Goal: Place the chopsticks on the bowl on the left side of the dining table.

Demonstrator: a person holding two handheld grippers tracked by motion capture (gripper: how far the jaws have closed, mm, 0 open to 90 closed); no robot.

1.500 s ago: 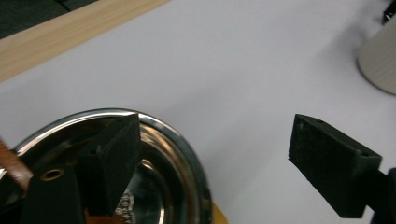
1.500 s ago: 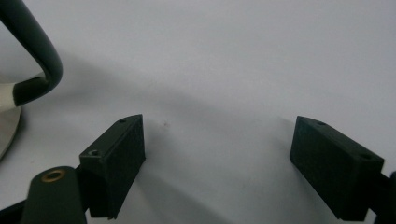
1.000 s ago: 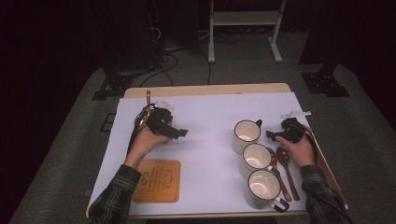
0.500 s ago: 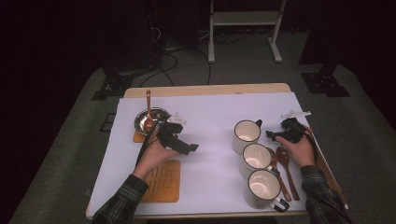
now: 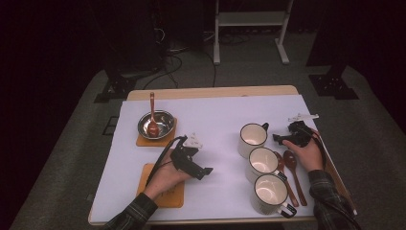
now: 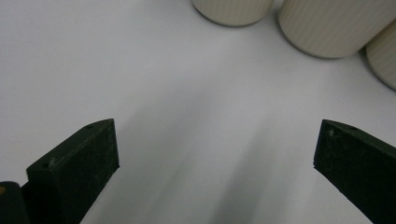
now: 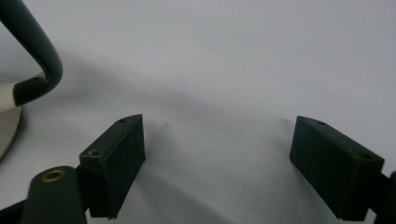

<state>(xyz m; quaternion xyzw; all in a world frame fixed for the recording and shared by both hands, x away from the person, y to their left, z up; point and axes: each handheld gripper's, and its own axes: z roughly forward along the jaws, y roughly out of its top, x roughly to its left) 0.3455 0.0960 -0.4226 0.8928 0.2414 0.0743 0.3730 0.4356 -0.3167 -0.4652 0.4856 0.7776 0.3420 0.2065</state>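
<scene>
Overhead, the left gripper [image 5: 207,171] hovers over the white table cover [image 5: 215,120], just past an orange coaster [image 5: 165,194] under the person's left hand [image 5: 165,176], and points toward three cream mugs [image 5: 262,161] lined up on the right. Its jaws are spread wide with nothing between them, which the left gripper view makes plain: two black pads apart over bare white surface, with the ribbed bases of the mugs [image 6: 327,25] at the top edge. That ribbing cannot be made out from above.

The right gripper [image 5: 277,138] sits beside the farthest mug [image 5: 252,139], near its dark handle. From above its jaws are too small to judge; the right gripper view shows them released and empty, with the mug's handle [image 7: 35,60] curving in at the left.

From the high view alone, two wooden spoons [image 5: 292,175] lie beside the mugs, and a steel bowl [image 5: 155,124] holding a third spoon [image 5: 152,115] rests on another coaster [image 5: 155,140].
</scene>
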